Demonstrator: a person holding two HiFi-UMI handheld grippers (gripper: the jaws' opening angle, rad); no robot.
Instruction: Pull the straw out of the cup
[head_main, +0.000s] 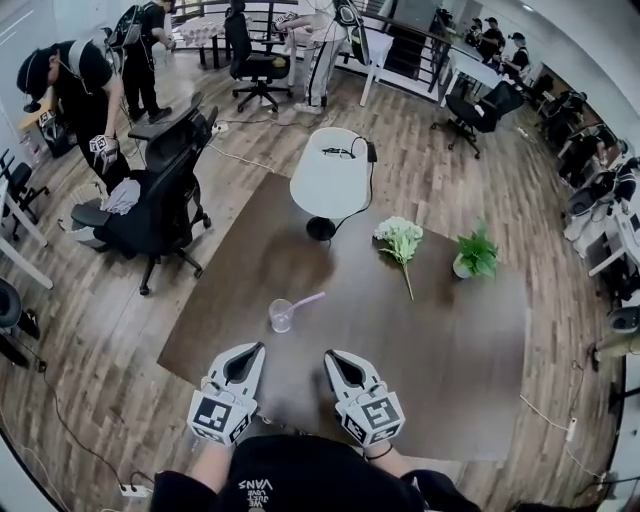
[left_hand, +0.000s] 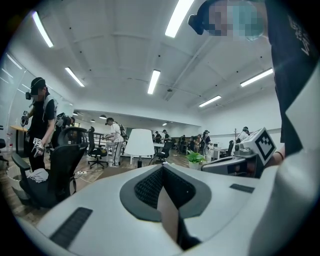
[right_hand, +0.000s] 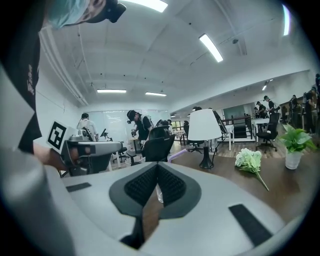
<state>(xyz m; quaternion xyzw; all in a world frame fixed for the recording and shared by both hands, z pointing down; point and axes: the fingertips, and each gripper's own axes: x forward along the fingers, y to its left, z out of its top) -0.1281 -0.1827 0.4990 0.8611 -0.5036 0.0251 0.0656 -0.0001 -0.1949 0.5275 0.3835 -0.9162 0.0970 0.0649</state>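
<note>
Left tongs (head_main: 249, 352) and right tongs (head_main: 336, 358) are both closed and empty, side by side over the near edge of the desk (head_main: 450, 360). Just beyond them stands the clear cup (head_main: 281, 317), with the pink straw (head_main: 307, 299) inside, leaning right.

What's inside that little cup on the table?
A pink straw sticks out of the clear cup, leaning right. Whether there's any drink is too small to tell.

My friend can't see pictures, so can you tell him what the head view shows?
A clear cup with a pink straw sits on a dark table, just beyond the shut, empty left gripper and right gripper. White flowers and a potted plant sit farther back.
</note>
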